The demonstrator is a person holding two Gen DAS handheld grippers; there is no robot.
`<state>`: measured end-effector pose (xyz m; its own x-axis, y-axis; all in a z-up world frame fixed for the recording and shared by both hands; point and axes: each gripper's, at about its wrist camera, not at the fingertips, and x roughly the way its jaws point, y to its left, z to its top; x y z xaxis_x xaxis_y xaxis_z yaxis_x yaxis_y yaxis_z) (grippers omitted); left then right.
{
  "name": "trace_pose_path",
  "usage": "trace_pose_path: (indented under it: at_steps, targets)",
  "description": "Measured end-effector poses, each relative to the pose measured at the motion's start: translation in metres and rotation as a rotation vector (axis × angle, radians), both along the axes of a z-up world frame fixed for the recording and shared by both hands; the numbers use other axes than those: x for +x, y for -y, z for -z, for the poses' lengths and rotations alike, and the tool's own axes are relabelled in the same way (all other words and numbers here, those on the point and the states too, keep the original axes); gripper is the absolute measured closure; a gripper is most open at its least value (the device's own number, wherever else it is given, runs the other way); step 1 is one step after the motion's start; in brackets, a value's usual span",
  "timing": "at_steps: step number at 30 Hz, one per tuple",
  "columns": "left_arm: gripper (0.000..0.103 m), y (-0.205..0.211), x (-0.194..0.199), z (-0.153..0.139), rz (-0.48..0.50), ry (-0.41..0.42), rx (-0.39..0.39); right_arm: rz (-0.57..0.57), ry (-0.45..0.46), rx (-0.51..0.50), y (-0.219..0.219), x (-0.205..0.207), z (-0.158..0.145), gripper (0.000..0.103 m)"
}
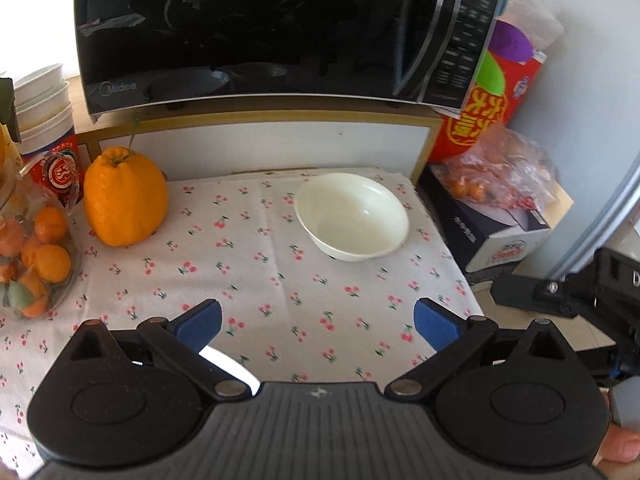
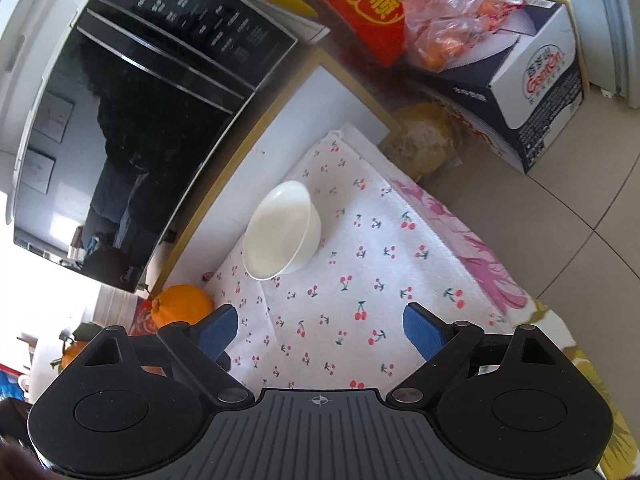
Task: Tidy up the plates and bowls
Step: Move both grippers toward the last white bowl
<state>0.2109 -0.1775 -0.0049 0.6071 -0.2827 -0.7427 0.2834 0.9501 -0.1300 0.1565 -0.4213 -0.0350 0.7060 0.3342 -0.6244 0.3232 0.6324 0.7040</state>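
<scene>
A white bowl (image 1: pixel 353 216) stands upright and empty on the cherry-print cloth (image 1: pixel 256 264), toward its far right. It also shows in the right wrist view (image 2: pixel 282 230). My left gripper (image 1: pixel 318 322) is open and empty, above the cloth, short of the bowl. My right gripper (image 2: pixel 320 330) is open and empty, tilted, above the cloth (image 2: pixel 352 304) short of the bowl. A white edge (image 1: pixel 228 364) shows under the left gripper; I cannot tell what it is. Stacked white bowls (image 1: pixel 42 98) stand at the far left.
A black microwave (image 1: pixel 280 28) stands on a raised shelf behind the cloth. A large orange fruit (image 1: pixel 124 196) and a bag of small oranges (image 1: pixel 32 252) are at the left. A dark box (image 1: pixel 492 228) with a bag and a red box (image 1: pixel 488 108) are at the right.
</scene>
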Motion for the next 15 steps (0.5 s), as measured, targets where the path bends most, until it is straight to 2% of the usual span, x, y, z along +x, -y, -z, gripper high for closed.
trace_pose_path:
  at_steps: [10, 15]
  targets:
    - [0.000, -0.010, 0.035, 0.007, -0.064, -0.008, -0.038, 0.021, 0.006, 0.033, -0.004, 0.024, 0.012, 0.011]
    - [0.001, -0.009, 0.052, 0.013, -0.064, 0.007, -0.068, 0.047, 0.053, 0.072, -0.005, 0.035, 0.021, 0.012]
